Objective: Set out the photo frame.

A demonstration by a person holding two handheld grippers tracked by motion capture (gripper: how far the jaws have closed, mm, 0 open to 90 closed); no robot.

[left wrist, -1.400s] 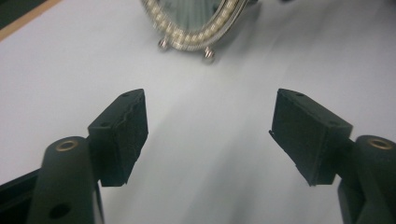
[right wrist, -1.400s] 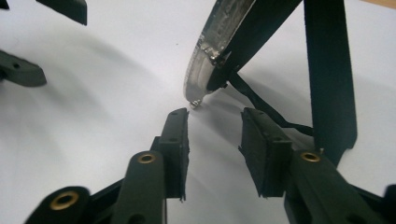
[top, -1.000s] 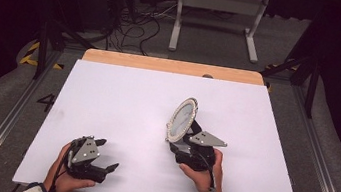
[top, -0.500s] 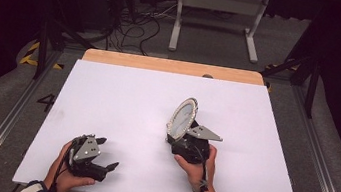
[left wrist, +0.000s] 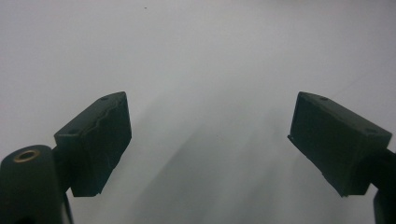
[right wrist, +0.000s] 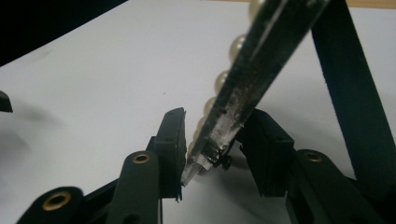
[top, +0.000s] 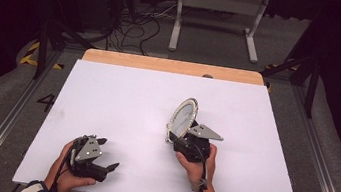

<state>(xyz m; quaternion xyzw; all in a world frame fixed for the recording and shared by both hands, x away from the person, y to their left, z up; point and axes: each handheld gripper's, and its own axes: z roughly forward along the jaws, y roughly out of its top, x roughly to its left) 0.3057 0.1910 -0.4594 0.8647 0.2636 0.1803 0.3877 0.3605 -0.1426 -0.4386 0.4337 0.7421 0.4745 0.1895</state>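
Toward seven o'clock on the white table point(top: 123, 94), the person's left hand point(top: 62, 174) rests near the front edge, wrapped from below around the left gripper point(top: 110, 167), whose black jaws point level toward three o'clock with its grey plate facing up. Seen from the left gripper view, the jaws stand wide apart above bare white tabletop, with nothing between the left gripper point(left wrist: 205, 140) pads.

Further right, at about five o'clock from the table's middle, the right hand point(top: 197, 166) comes in from the front edge with the forearm angled toward eleven o'clock, and the right gripper point(top: 179, 136) points up and away toward eleven o'clock. A small round mirror point(top: 183, 118) with a rim of pearl beads stands tilted on edge there, its face turned toward nine o'clock and its lower edge down between the jaws. A black prop leg point(right wrist: 348, 79) slants down behind it.

From the right gripper view, the mirror point(right wrist: 243, 88) runs edge-on from one o'clock down to the gap at six o'clock. The right gripper point(right wrist: 212, 154) has a narrow gap, its jaws having just been closing: the left pad point(right wrist: 173, 140) touches the mirror's bottom corner, while whether the right pad point(right wrist: 261, 149) presses it I cannot tell.
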